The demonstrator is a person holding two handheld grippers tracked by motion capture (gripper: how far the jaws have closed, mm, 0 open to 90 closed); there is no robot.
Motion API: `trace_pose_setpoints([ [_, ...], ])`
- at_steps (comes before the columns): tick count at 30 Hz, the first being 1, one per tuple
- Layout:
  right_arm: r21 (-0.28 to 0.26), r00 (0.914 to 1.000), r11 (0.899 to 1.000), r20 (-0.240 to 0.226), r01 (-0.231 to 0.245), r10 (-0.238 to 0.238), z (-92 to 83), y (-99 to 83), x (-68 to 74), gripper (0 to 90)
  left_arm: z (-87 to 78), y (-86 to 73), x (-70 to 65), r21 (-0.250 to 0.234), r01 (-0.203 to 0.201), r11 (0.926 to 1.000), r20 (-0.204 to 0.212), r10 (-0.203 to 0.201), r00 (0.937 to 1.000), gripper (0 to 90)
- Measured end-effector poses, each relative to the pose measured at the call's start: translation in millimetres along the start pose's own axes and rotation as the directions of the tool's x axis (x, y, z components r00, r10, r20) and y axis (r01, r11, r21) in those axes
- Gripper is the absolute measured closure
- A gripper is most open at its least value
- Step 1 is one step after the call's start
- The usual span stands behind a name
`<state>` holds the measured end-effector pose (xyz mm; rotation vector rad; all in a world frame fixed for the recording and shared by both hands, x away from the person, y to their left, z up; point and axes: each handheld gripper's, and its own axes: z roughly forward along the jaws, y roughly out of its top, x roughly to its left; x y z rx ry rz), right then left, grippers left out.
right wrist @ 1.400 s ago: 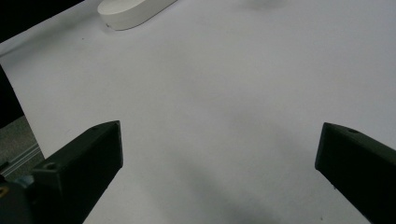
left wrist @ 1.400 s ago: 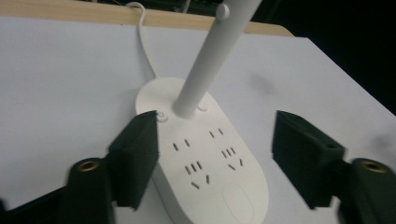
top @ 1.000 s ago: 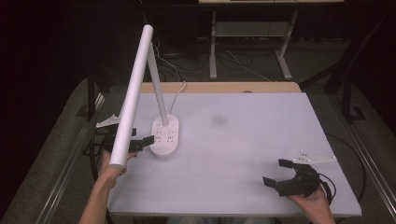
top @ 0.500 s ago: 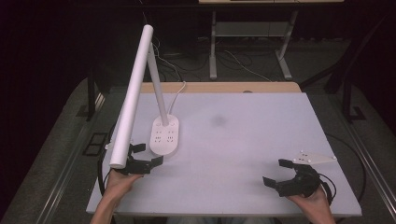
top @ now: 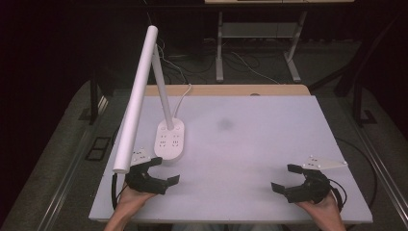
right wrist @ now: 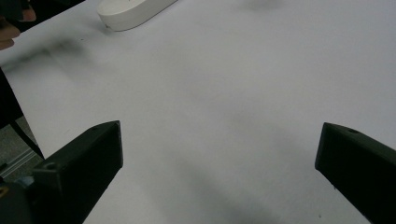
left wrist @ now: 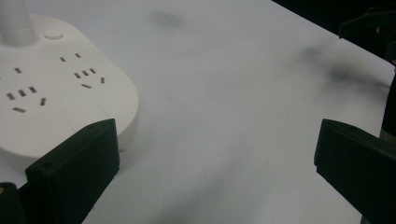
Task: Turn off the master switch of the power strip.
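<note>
High view — matte white table [top: 250,144], smooth rounded lamp base [top: 169,140] with sockets, tubular lamp head [top: 136,98], both black tongs spread wide.

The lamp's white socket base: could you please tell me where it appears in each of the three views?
High view: lamp base left of centre on the white table, ahead of the left hand-held gripper.
Left gripper view: lamp base upper left.
Right gripper view: lamp base at the top edge.
Shared landmark: the white table.
</note>
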<state>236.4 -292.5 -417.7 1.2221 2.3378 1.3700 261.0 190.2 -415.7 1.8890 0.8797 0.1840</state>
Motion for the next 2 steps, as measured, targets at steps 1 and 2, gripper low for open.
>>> trace_pose_setpoints([
  [1,-0.001,1.0000,1.000,0.000,0.000,0.000,0.1,-0.1,-0.2,0.1,0.9,-0.5,-0.8,0.003,-0.004,1.0000,0.001,0.004,1.0000,0.0],
  [2,-0.003,1.0000,1.000,0.001,0.002,-0.002,0.2,-0.3,-0.4,0.1,1.5,-0.9,-1.4,0.006,-0.006,1.0000,0.000,0.006,1.0000,0.0],
])
